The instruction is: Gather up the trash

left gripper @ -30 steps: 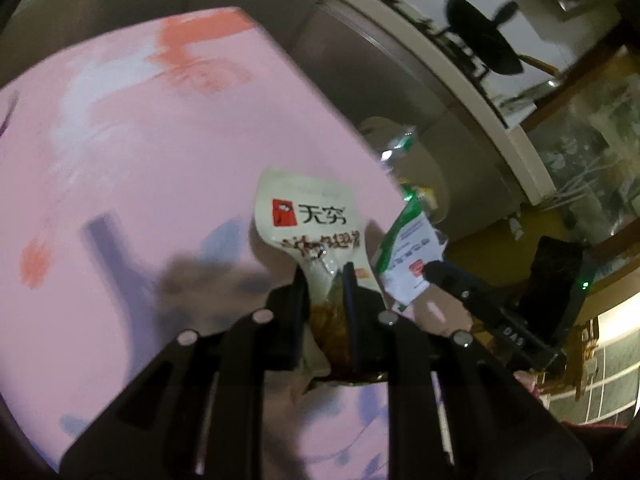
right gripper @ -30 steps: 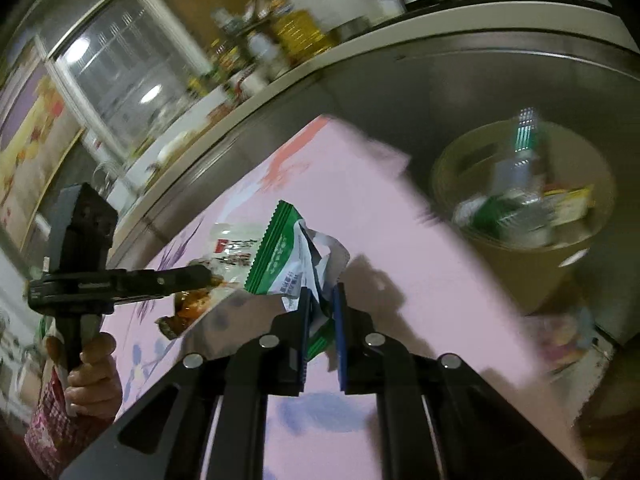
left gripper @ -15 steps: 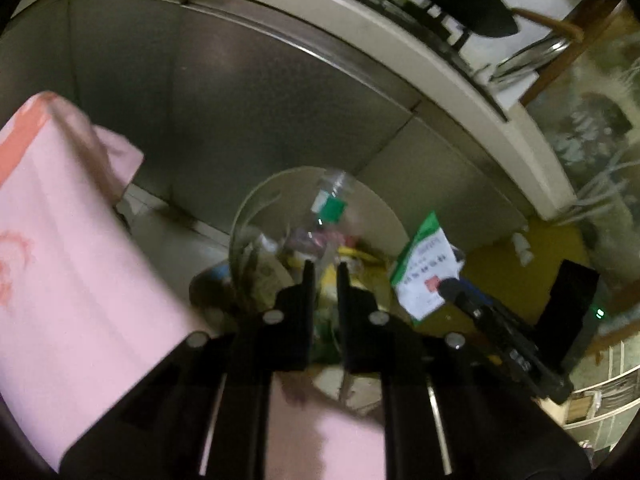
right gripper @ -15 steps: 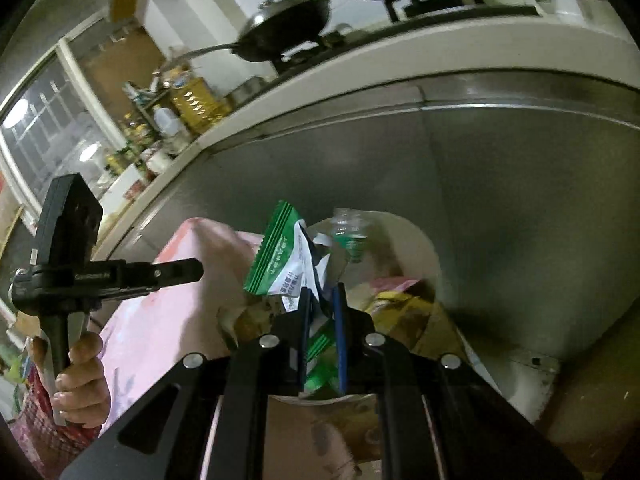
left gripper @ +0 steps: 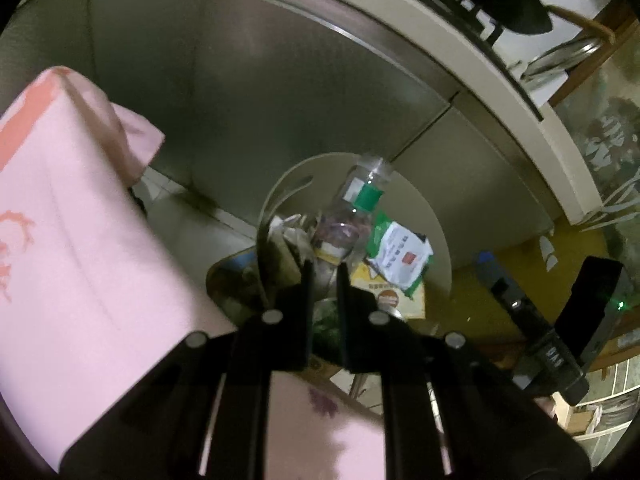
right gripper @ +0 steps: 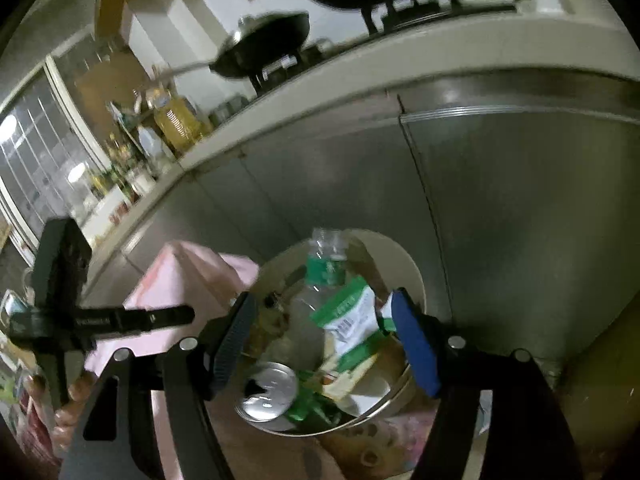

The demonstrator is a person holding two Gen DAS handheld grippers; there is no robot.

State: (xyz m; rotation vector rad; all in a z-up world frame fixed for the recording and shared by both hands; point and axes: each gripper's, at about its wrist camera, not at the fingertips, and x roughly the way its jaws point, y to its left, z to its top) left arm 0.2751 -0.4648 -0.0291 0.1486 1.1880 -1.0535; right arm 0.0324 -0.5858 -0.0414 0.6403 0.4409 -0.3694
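A beige trash bin (left gripper: 434, 216) stands on the floor beside the table; it also shows in the right wrist view (right gripper: 404, 256). Inside lie a clear bottle with a green label (left gripper: 360, 196) (right gripper: 324, 276), a green-and-white wrapper (left gripper: 400, 256) (right gripper: 352, 320), a can (right gripper: 270, 394) and other packets. My left gripper (left gripper: 322, 276) hangs over the bin's near rim, jaws close together with a narrow gap and nothing between them. My right gripper (right gripper: 324, 340) is wide open above the bin, with the wrapper lying loose below it.
The pink tablecloth (left gripper: 72, 264) covers the table at the left and hangs over its edge. Steel cabinet fronts (right gripper: 500, 208) stand behind the bin under a counter with a stove and pans (right gripper: 264, 48). The other hand-held gripper (left gripper: 540, 332) shows at the right.
Both grippers moved from the table to above the bin. The left let go of its snack packet. The right opened and the green-and-white wrapper fell into the bin.
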